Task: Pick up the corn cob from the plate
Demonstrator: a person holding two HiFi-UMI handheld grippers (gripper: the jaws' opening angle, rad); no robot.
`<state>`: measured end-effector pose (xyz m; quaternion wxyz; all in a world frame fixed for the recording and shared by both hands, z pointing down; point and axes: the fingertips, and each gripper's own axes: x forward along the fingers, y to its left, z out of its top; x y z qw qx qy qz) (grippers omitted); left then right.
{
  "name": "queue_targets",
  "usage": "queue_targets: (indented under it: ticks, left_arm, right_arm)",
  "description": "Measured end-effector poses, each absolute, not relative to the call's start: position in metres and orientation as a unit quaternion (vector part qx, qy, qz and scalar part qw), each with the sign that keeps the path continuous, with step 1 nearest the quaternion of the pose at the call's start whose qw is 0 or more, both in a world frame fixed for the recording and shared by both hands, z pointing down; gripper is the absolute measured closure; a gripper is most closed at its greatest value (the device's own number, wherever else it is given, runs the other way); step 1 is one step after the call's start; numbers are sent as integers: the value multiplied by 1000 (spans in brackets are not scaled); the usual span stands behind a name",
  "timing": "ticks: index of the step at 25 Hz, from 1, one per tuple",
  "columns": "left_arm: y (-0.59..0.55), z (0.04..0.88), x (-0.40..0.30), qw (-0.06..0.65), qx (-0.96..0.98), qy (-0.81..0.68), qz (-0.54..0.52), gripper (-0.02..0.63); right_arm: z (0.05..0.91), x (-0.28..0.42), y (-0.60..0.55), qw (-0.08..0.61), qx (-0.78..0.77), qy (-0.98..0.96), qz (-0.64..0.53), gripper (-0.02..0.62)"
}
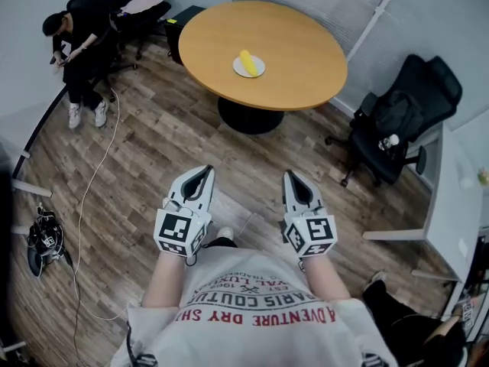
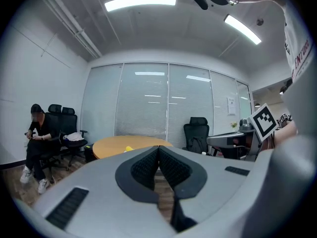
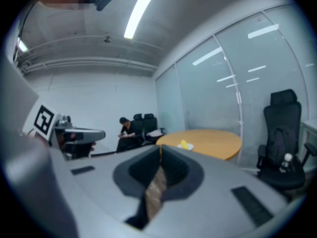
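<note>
A yellow corn cob (image 1: 247, 61) lies on a small white plate (image 1: 254, 70) near the middle of a round wooden table (image 1: 298, 52). Both grippers hang over the wood floor, well short of the table. My left gripper (image 1: 205, 170) is shut with nothing in it, and my right gripper (image 1: 291, 176) is shut and empty too. In the left gripper view the corn cob (image 2: 128, 148) shows as a small yellow spot past the touching jaws. In the right gripper view the corn cob (image 3: 185, 144) sits on the table (image 3: 213, 142) ahead and to the right.
A seated person (image 1: 76, 48) is at the far left beside black chairs. A black office chair (image 1: 397, 125) stands right of the table. A white cable (image 1: 95, 182) runs over the floor at the left. A desk edge (image 1: 451, 205) lines the right side.
</note>
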<state>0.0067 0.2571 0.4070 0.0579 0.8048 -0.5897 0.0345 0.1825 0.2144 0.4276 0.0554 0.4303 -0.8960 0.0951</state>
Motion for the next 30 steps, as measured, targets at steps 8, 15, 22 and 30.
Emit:
queue_targets:
  ticks: [8, 15, 22, 30]
  left_arm:
    - [208, 411, -49, 71, 800, -594, 38, 571]
    - [173, 423, -80, 83, 783, -615, 45, 571]
    - [107, 429, -105, 84, 757, -646, 54, 571]
    - [-13, 415, -102, 71, 739, -668, 55, 571]
  right_arm:
    - [435, 134, 161, 71, 435, -891, 114, 566]
    - [443, 102, 112, 78, 410, -901, 115, 566]
    - [458, 71, 31, 88, 369, -917, 125, 566]
    - [449, 64, -100, 92, 332, -932, 115, 566]
